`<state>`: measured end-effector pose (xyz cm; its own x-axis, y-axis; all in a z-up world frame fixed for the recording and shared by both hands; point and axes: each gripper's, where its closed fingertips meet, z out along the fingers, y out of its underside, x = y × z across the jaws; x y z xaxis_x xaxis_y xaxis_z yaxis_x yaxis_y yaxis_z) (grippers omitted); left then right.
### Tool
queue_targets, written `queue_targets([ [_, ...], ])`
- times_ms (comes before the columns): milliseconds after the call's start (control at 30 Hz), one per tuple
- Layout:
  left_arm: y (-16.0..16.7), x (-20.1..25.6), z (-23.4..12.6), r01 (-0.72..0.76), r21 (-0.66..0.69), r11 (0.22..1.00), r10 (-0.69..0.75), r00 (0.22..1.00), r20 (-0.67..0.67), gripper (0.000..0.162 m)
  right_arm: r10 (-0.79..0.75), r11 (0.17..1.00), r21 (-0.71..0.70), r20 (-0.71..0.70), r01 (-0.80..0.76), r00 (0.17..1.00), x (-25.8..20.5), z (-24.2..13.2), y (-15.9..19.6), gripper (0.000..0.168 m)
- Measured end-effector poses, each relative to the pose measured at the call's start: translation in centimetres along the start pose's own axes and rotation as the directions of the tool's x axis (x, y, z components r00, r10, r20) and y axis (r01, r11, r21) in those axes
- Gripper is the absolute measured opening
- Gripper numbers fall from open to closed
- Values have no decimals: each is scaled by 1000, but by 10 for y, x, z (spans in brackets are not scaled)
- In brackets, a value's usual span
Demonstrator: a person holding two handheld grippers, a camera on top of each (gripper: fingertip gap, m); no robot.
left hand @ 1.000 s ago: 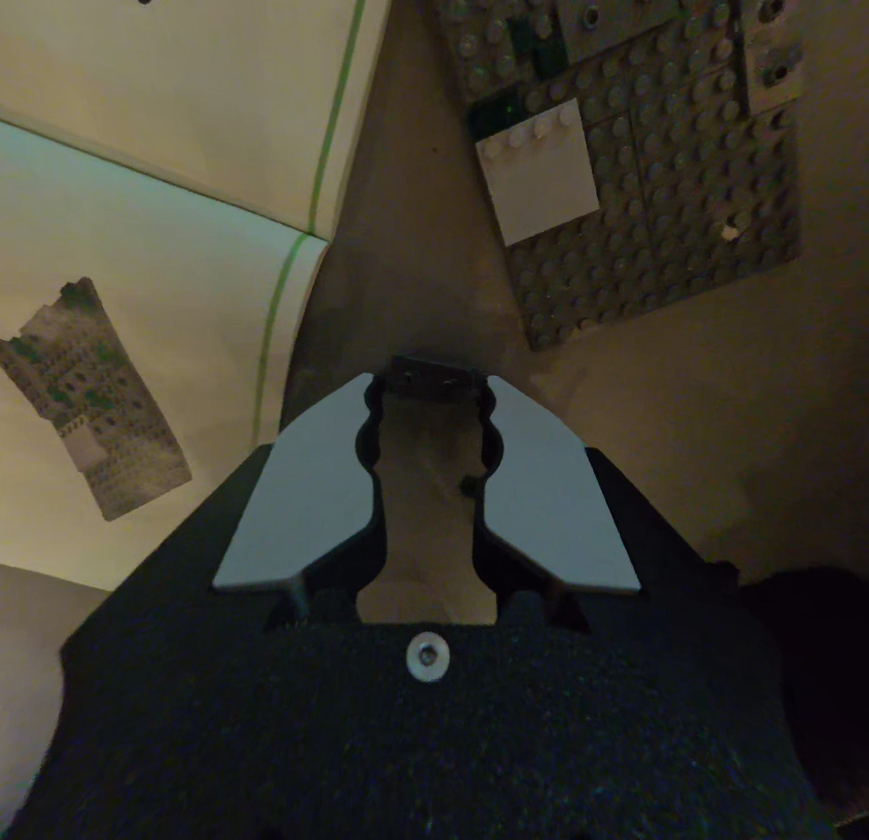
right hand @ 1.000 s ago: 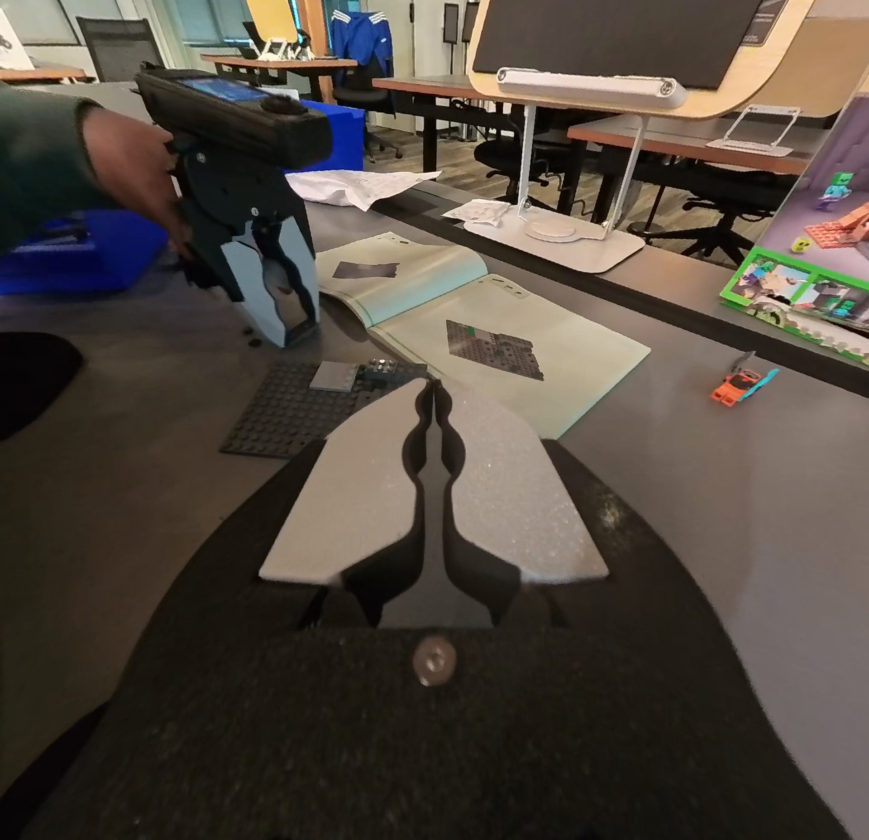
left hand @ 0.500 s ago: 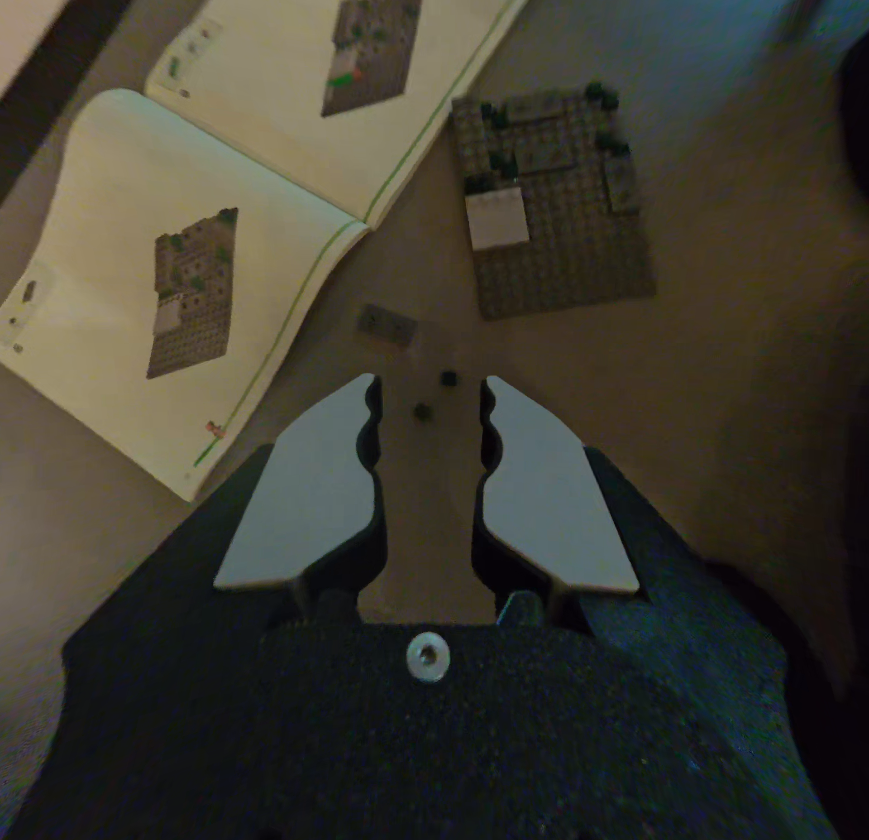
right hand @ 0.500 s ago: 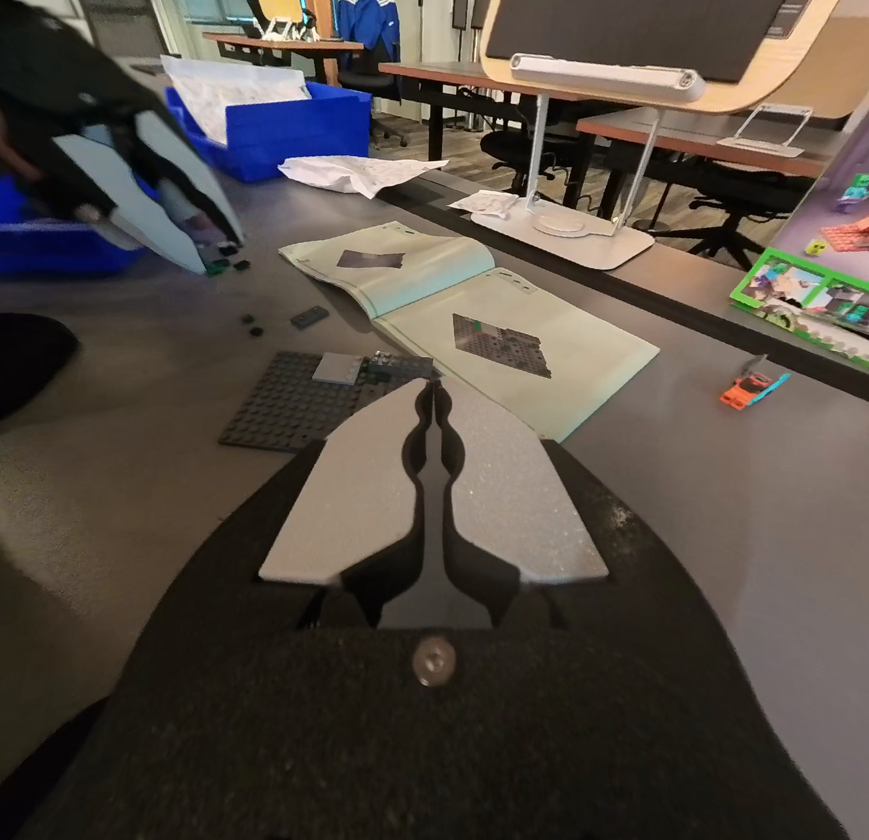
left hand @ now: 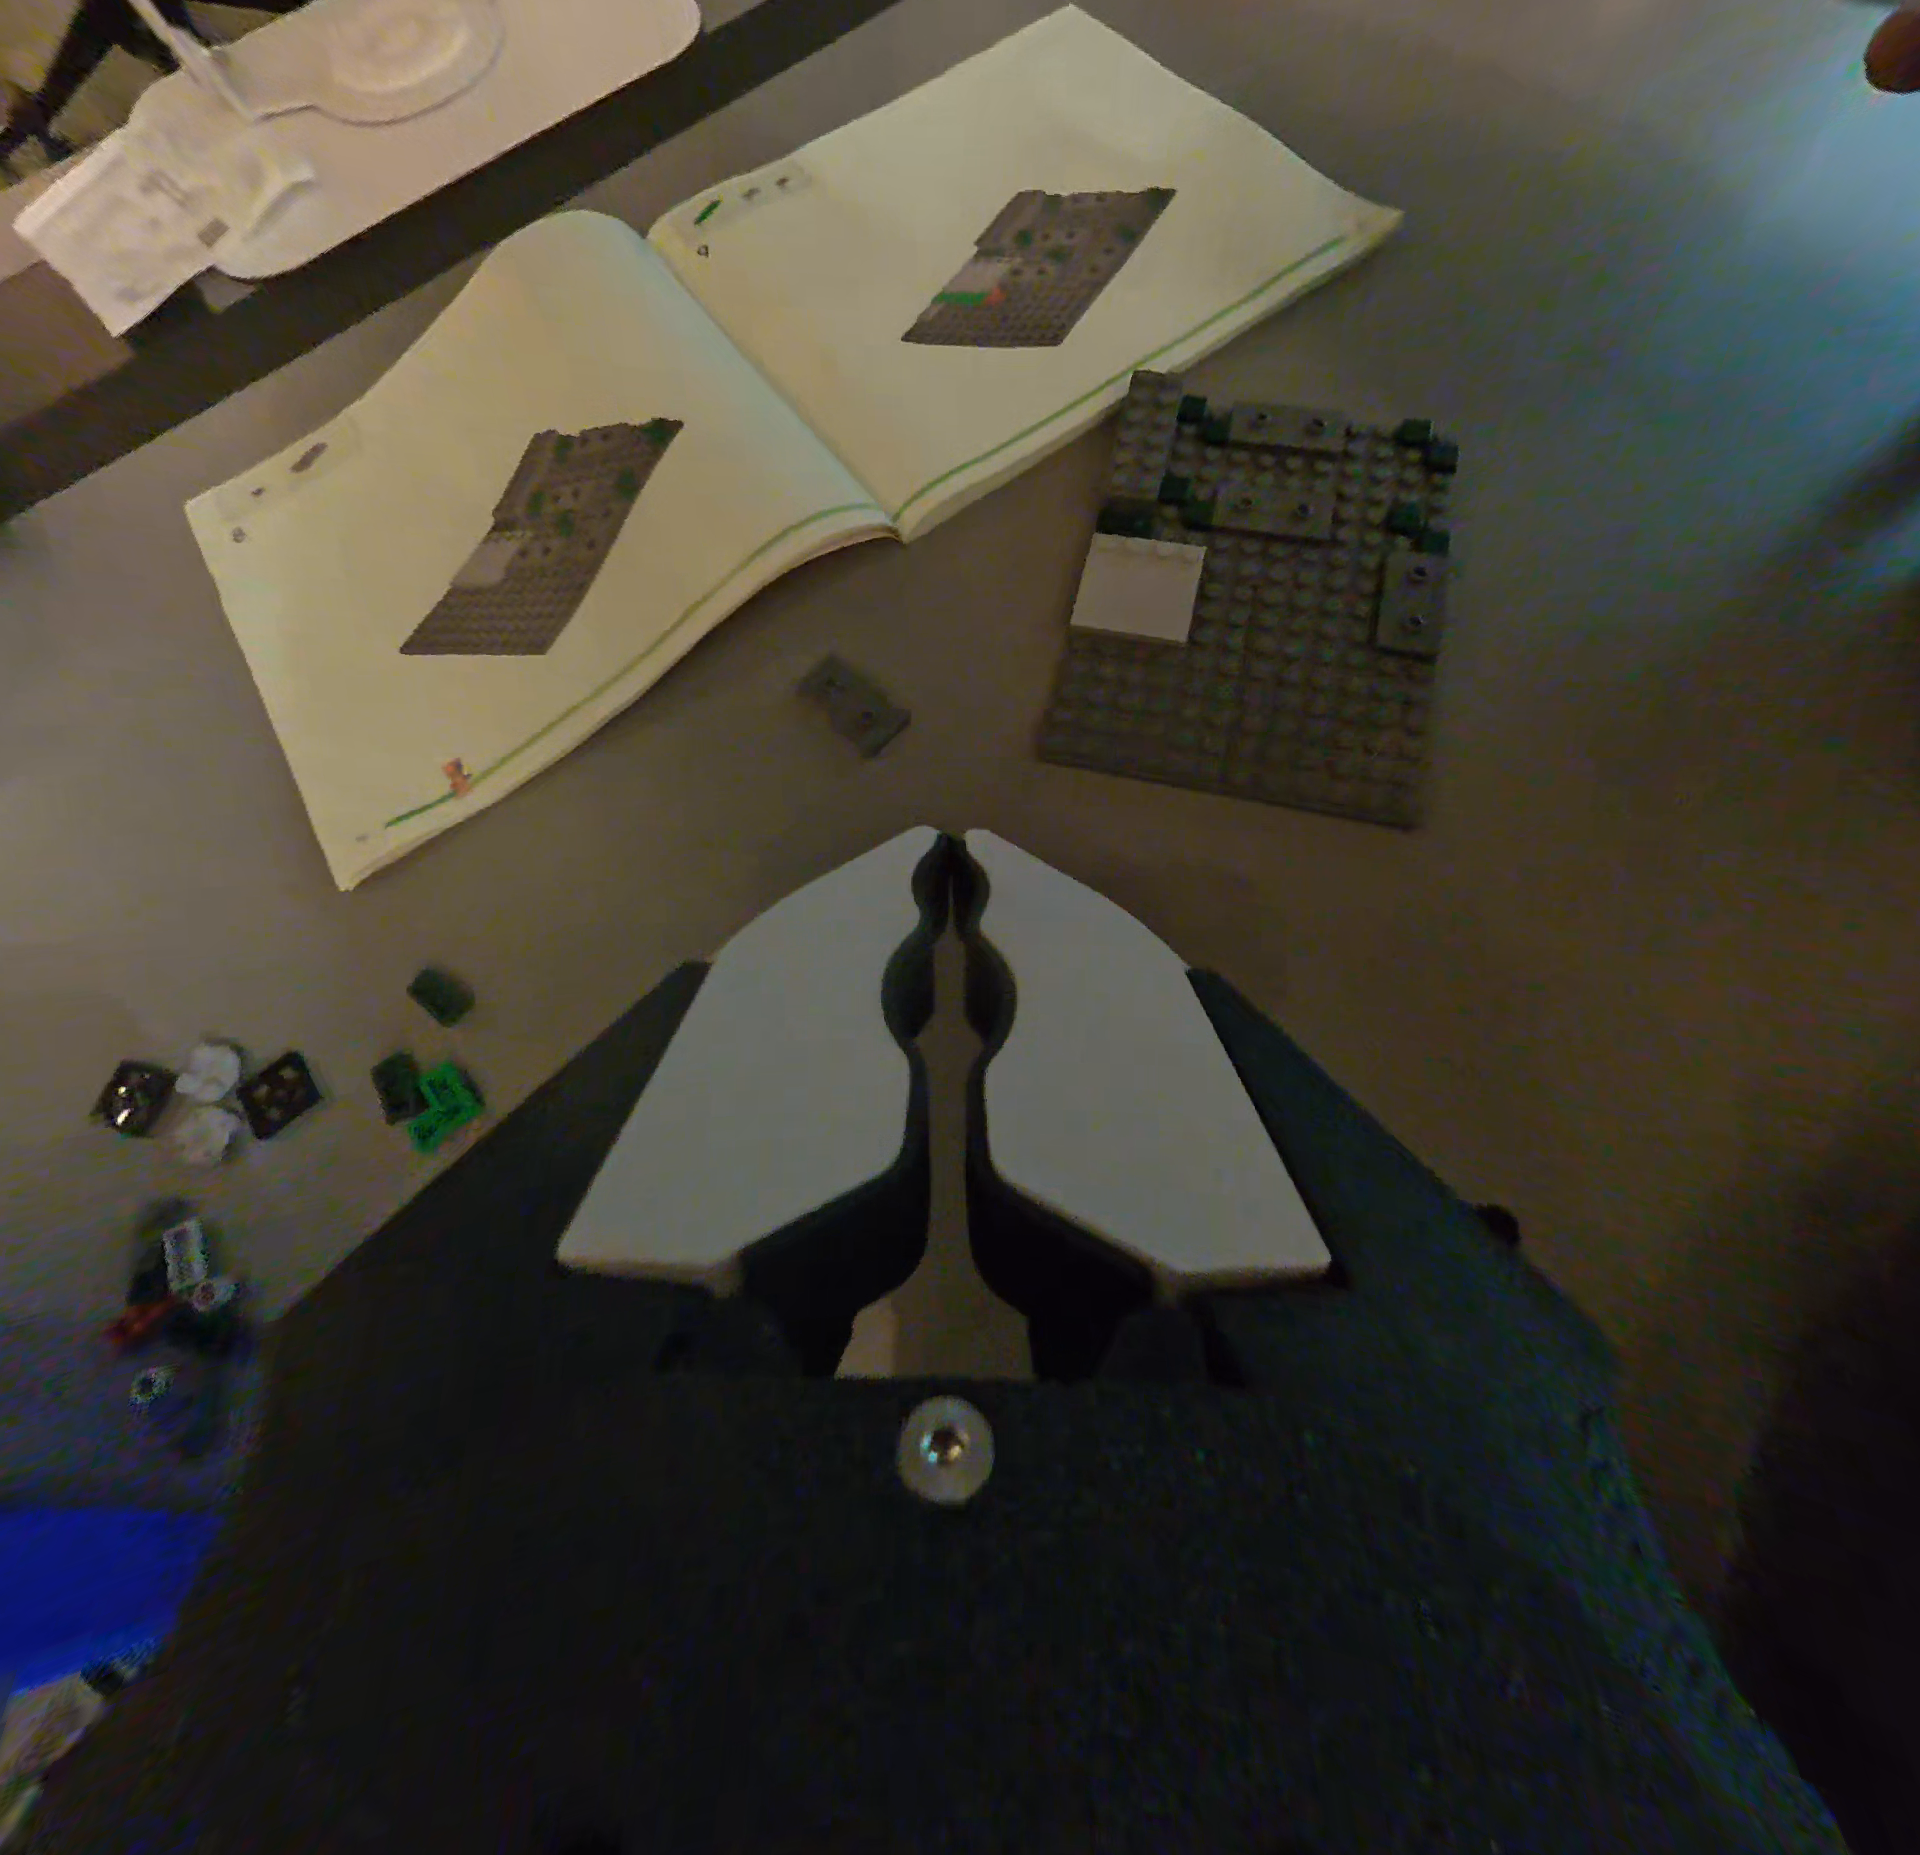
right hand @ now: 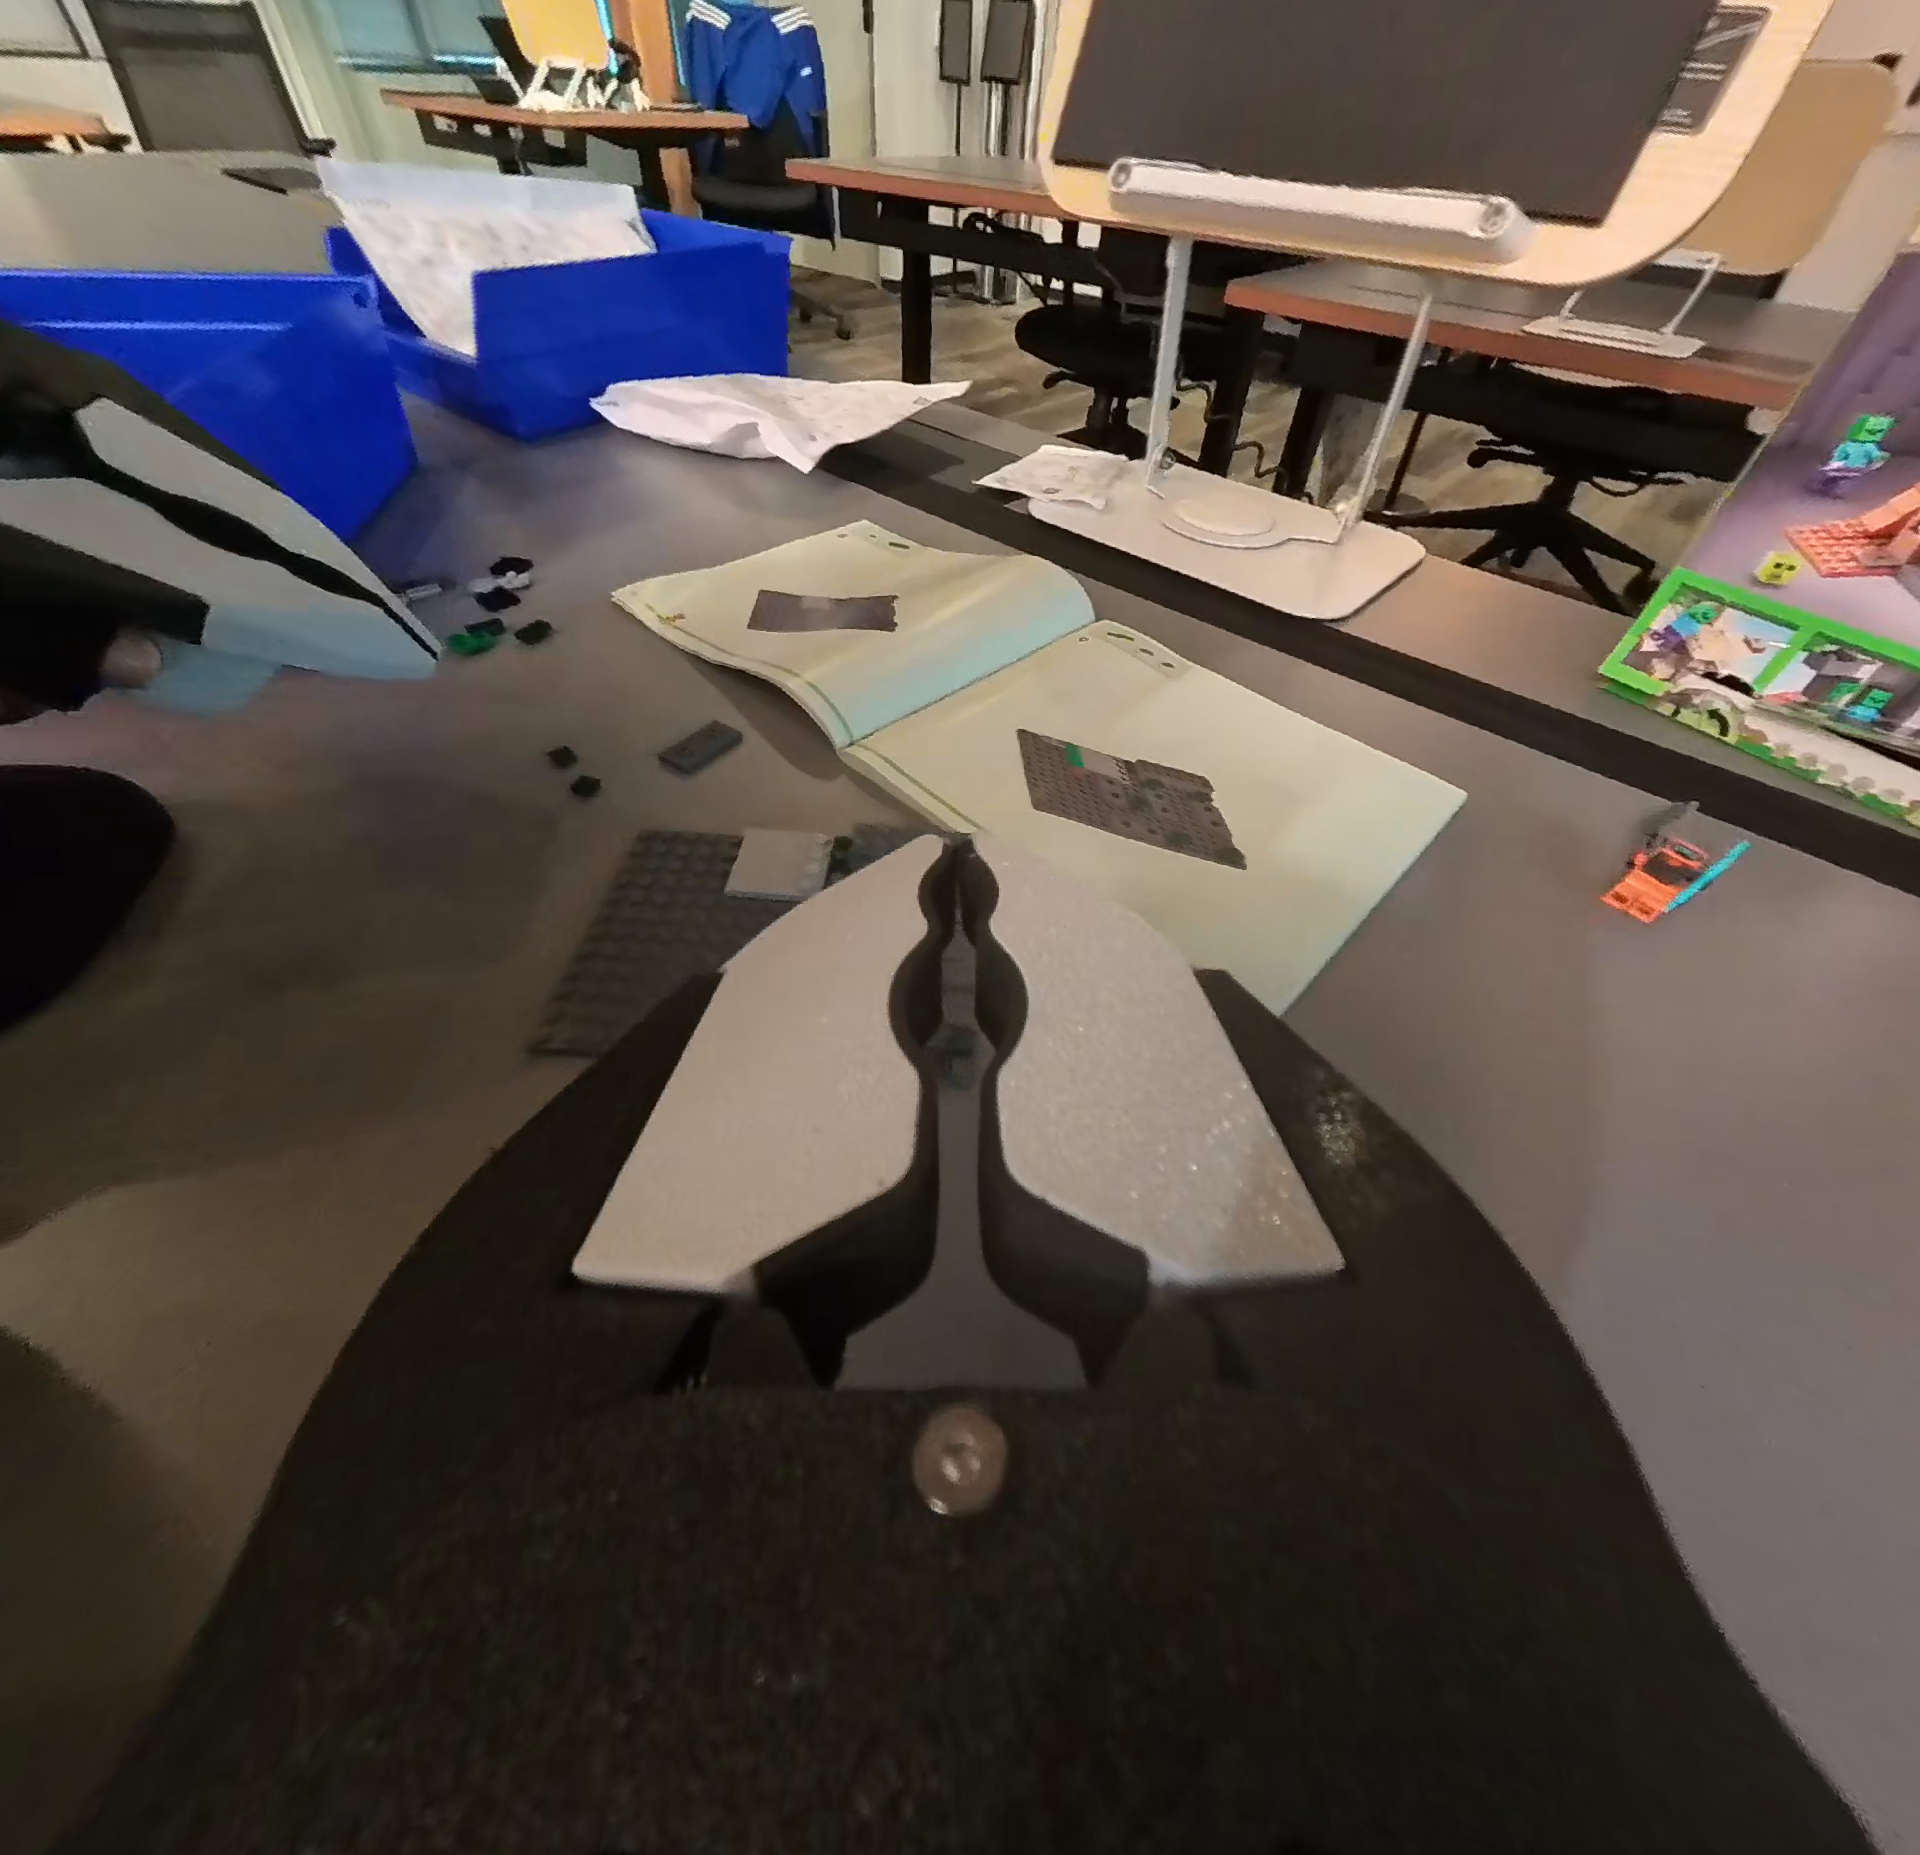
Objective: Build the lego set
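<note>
Both grippers, left gripper (left hand: 951,841) and right gripper (right hand: 958,849), are staying pressed together holding nothing, while farther off the grey plate (left hand: 1247,704) is sitting beside the booklet (left hand: 582,517) wearing only a few bricks, with loose pieces (left hand: 431,1083) waiting.

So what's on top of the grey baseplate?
On the baseplate: a white tile, grey plates and dark green studs. Studs under them are covered.

Two blue bins (right hand: 582,319), crumpled paper (right hand: 769,413), tablet stand (right hand: 1278,517), office chairs (right hand: 1101,351) behind.
</note>
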<state>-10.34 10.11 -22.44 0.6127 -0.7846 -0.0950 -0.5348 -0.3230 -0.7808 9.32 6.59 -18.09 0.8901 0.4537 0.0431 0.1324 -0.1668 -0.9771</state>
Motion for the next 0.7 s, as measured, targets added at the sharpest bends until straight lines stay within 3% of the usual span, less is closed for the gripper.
queue_targets([
  [300, 2, -3, -6, 56, 46, 997, -59, 996, 65, 0, -73, 997, -33, -26, 73, 997, -28, 2, -1, 0],
  [700, 20, 5, 12, 70, 33, 997, -69, 997, -21, 0, -32, 995, -95, -5, 32, 999, -47, 11, 11, 0],
])
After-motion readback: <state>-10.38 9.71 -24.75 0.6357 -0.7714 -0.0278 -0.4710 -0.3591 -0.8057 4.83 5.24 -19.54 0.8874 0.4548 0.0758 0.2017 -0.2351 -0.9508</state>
